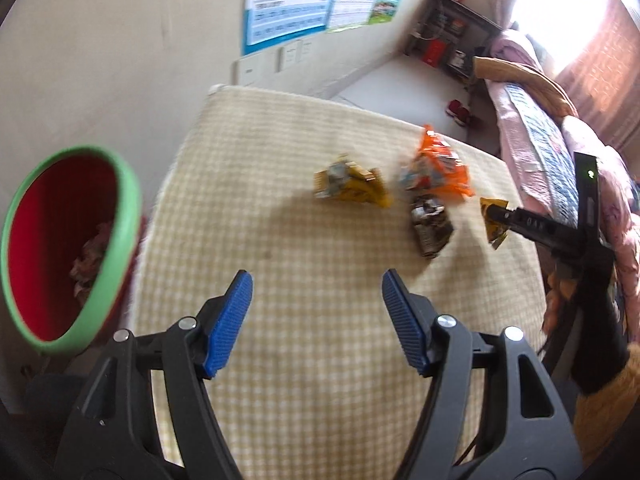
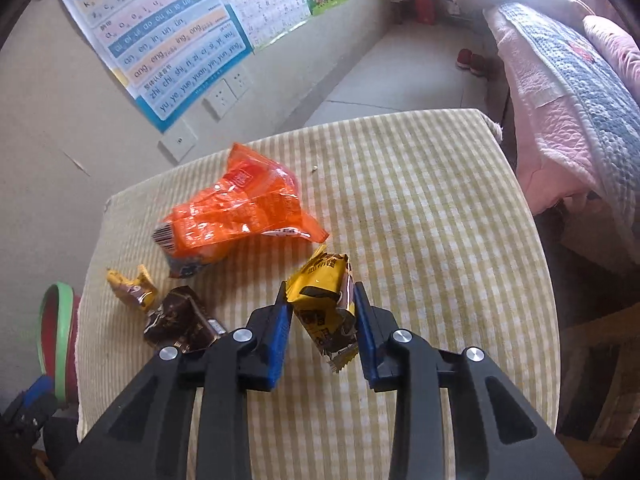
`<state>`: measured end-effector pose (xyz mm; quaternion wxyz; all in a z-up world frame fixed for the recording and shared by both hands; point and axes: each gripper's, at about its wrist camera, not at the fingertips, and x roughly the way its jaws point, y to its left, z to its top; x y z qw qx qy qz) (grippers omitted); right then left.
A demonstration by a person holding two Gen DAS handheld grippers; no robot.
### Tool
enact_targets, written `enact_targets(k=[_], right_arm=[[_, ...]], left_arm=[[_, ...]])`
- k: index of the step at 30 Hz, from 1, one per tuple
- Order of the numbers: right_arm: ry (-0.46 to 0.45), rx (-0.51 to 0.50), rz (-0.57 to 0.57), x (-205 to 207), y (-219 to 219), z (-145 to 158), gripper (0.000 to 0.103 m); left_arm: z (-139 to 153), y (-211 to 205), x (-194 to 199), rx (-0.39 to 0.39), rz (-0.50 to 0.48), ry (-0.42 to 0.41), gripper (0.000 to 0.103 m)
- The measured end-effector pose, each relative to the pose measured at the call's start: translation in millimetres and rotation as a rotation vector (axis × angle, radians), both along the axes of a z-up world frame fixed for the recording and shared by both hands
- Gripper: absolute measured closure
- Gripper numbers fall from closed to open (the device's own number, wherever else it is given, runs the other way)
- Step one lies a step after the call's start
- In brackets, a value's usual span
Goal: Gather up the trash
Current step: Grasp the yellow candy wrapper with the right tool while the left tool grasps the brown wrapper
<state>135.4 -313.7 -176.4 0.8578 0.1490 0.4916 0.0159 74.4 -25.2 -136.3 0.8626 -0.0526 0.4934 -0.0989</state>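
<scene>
Right wrist: right tool (image 2: 322, 312) clamped on crinkled yellow wrapper (image 2: 322, 300) above checked tabletop (image 2: 440, 220).
We see left tool (image 1: 316, 308) gaping, empty; orange bag (image 2: 240, 212), brown wrapper (image 2: 180, 320) lie nearby.

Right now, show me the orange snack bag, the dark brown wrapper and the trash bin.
orange snack bag (image 2: 236, 216): right wrist view, middle of its crinkled orange film.
dark brown wrapper (image 2: 180, 322): right wrist view, centre of its glossy face.
trash bin (image 1: 124, 236): left wrist view, on its green rim.
</scene>
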Motion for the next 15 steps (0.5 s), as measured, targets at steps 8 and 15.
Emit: enact_targets(k=[8,15], right_arm=[[-0.042,0.049,-0.048,-92.9,-4.5,9.9,0.073],[-0.002,0.007,-0.013,-124.6,12.1,-6.5,0.073]], left_arm=[[-33.2,-91.4,58.6,-0.022,-0.115,0.054,0.033],[-73.9,-126.1,89.7,0.02,-0.134,0.179,0.042]])
